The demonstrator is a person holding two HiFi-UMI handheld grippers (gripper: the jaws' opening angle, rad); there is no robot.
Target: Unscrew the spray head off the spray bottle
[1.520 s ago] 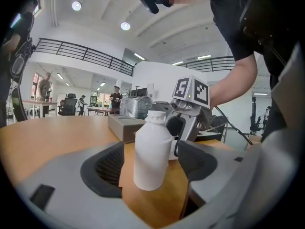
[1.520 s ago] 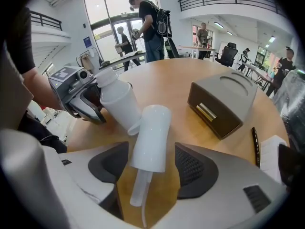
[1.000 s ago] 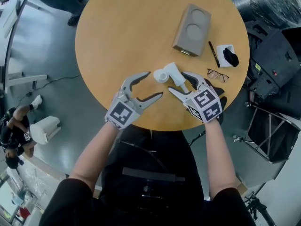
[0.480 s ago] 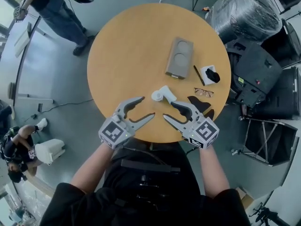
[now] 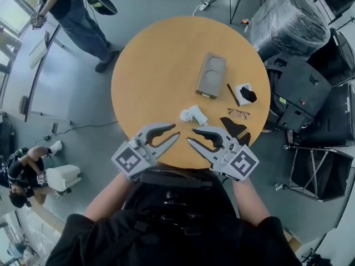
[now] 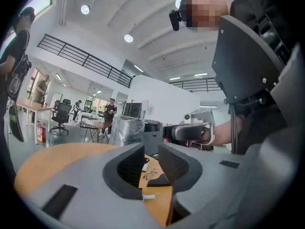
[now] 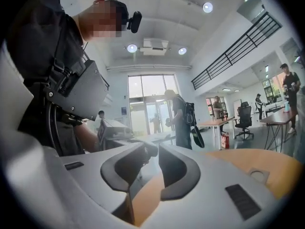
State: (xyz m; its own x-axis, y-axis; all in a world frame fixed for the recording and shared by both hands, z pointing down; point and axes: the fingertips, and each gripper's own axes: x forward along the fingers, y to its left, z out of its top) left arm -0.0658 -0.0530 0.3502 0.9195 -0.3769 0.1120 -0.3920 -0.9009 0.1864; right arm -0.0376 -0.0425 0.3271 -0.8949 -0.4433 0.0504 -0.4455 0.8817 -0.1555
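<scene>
Head view: L gripper [image 5: 176, 131] + R gripper [image 5: 191, 136] lifted clear of worktop [image 5: 155, 65] vs a sec ago. Bottle [image 5: 193, 115] lies alone on worktop beyond them, untouched. Can't tell if head is off.
L gripper view: fingers [image 6: 131, 168] just been closing, slim gap, nothing between.
R gripper view: same, slim gap, empty.
Prob. done or resetting.

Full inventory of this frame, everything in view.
table: 1, tan, centre.
spray bottle: 1, white, on table towards near edge.
tray: 1, grey-brown, table's right half.
pen: 1, dark, right of tray.
glasses: 1, dark-rimmed, table's right edge.
wrapped bundle: 1, clear plastic, floor top right.
standing bystander: 1, dark top, floor top left.
second bystander: 1, dark clothes, floor lower left.
left hand-held gripper: 1, grey, above near table edge; jaws just been closing, apart, empty.
right hand-held gripper: 1, grey, beside it; same.
</scene>
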